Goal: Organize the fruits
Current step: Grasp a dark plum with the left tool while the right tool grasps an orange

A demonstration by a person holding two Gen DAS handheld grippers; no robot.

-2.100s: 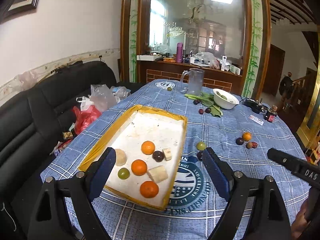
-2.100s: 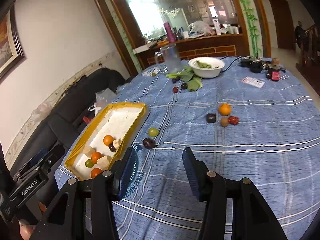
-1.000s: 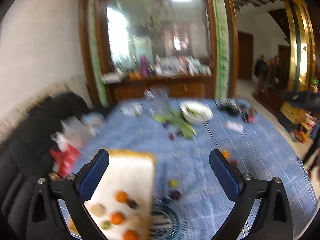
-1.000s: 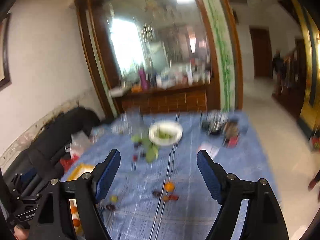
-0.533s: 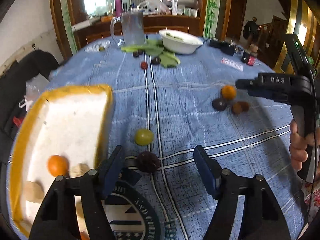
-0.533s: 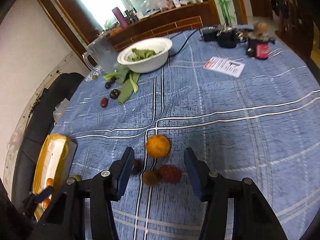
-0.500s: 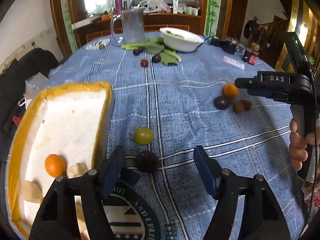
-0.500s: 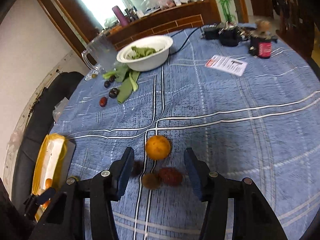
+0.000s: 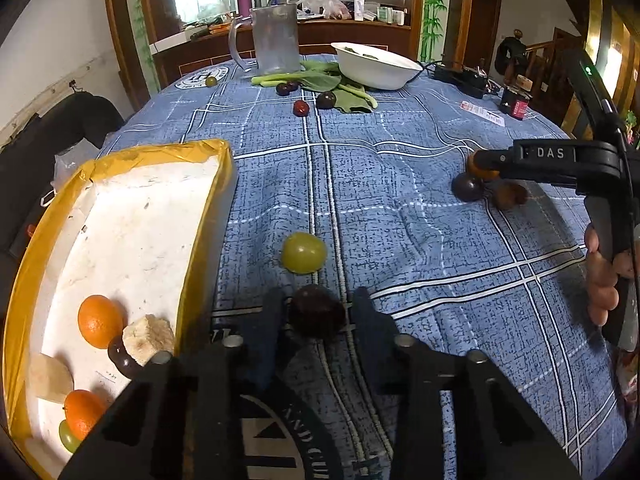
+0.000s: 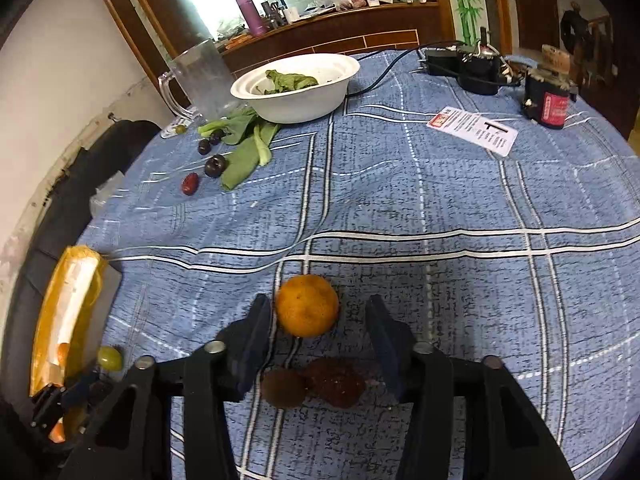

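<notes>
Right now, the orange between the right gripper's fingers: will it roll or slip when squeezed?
The orange is round and sits loose on the tablecloth, so it probably rolls if nudged. The right gripper is closing with it off-centre, nearer one finger. Its dimpled peel should grip reasonably.

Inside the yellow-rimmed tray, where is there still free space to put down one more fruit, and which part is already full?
The tray is bare over its far half, up to the yellow rim. Its near end is crowded: an orange, a dark fruit, pale chunks, a second orange and a green fruit lie close together.
</notes>
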